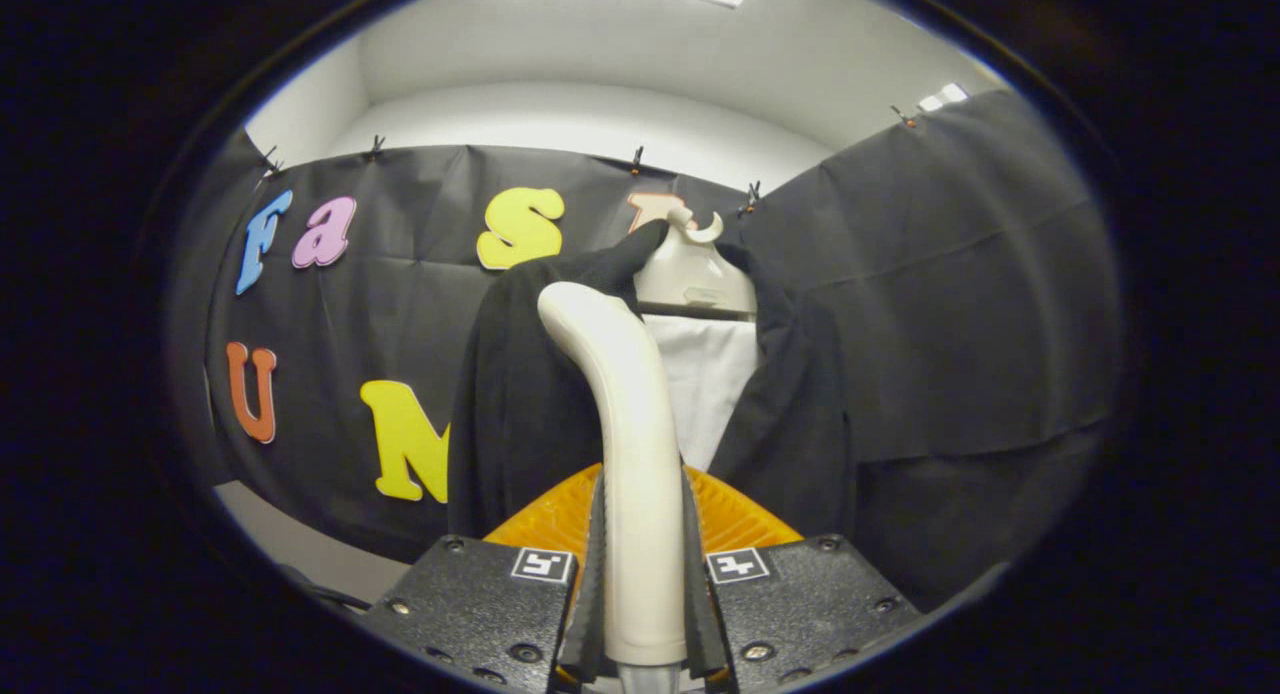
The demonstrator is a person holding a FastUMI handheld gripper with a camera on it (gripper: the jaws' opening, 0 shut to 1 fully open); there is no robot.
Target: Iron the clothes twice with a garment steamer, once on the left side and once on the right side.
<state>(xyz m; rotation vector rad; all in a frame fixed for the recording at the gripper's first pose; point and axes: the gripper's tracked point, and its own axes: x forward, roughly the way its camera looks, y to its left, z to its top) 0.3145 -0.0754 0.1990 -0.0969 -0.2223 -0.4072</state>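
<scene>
the tool at the bottom centre of the frame is clamped on the garment steamer, both fingers pressing the sides of its cream handle, which rises up the middle of the frame and curves over at the top toward the upper left. its head sits against or just in front of the black garment, though the contact itself is hidden behind the handle, so i cannot say for sure it is touching.

to do this pass well, keep the grip firm so the handle does not twist, hold the head flat to the cloth and draw it slowly down one panel in a straight line, staying clear of the collar and the hanger (a snag there would swing the whole thing).

the garment is a dark jacket, hanging open in the centre of the frame on a pale hanger with a hook at the top, a white inner layer showing between its two fronts. the left front lies behind the steamer, the right front hangs to the right of it. an orange ribbed part shows just above the fingers
</scene>
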